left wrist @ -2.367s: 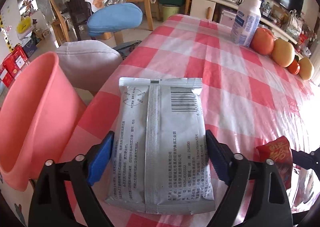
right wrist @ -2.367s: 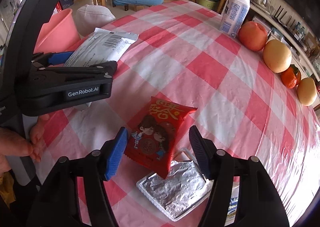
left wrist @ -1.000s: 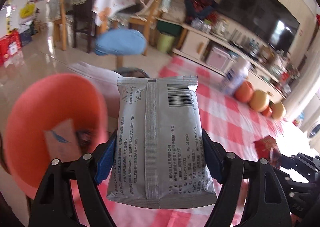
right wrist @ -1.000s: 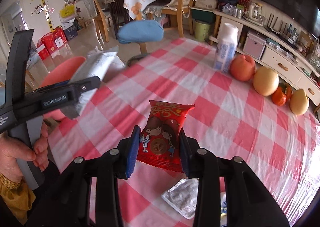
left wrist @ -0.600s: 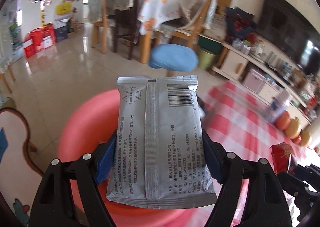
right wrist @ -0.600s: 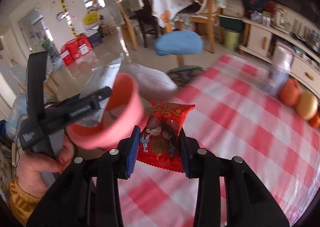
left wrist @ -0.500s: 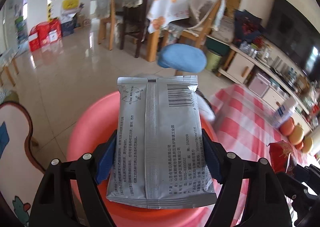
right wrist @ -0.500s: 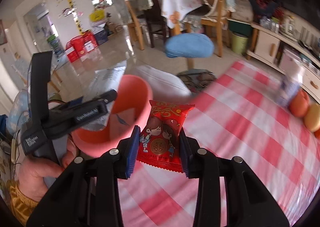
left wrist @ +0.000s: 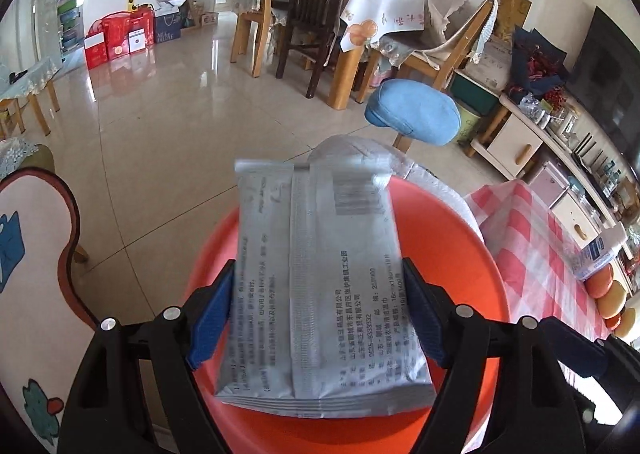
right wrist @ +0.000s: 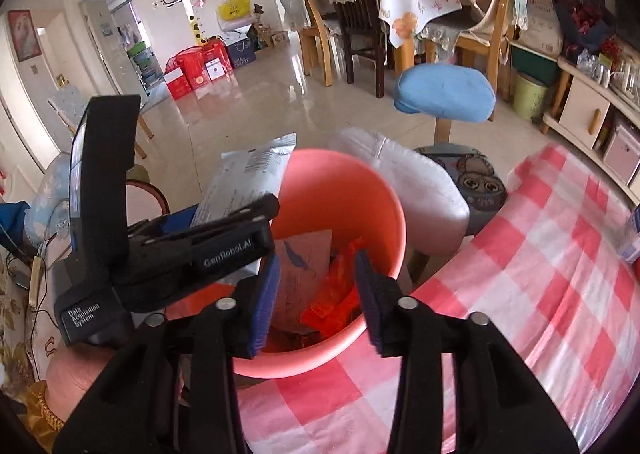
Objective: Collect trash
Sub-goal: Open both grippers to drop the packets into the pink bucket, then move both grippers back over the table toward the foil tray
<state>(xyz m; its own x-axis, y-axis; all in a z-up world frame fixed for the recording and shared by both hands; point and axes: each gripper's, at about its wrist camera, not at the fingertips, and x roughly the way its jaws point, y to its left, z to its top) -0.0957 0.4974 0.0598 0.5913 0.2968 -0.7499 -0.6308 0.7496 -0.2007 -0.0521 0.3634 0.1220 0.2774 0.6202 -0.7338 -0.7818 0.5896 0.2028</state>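
Dumping stage, both claws over the bin.

Tabletop (right wrist: 540, 274): red-and-white check cloth. Only its near-left corner is in frame in the right wrist view, and no trash shows on that part. The rest of the surface is out of view, so I can't tell what's still left to collect there.

Bin (right wrist: 344, 181): pink plastic bucket just off that tabletop corner, apparently standing beside it; the base is hidden. Inside: a brownish card or paper piece (right wrist: 304, 266) and a red wrapper (right wrist: 332, 302) lying loose at the bottom, so at least two items are binned.

Silver packet (left wrist: 320, 282): big foil pouch, printed back facing the camera, held above the bin opening with its far end past the far rim. Not in yet.

Left claw (left wrist: 318, 310): clamped on the silver packet, one blue pad on each long edge. The packet looks slightly motion-blurred, so the grip may be loosening, but I can't confirm that.

Right claw (right wrist: 316, 290): spread apart, nothing between the pads, hanging right over the bin mouth with the red wrapper below it.

Judgement: right-hand drop done, left-hand drop pending. The left claw just needs to let go; the packet is wide but the bin mouth looks wider, so it should fall in cleanly.
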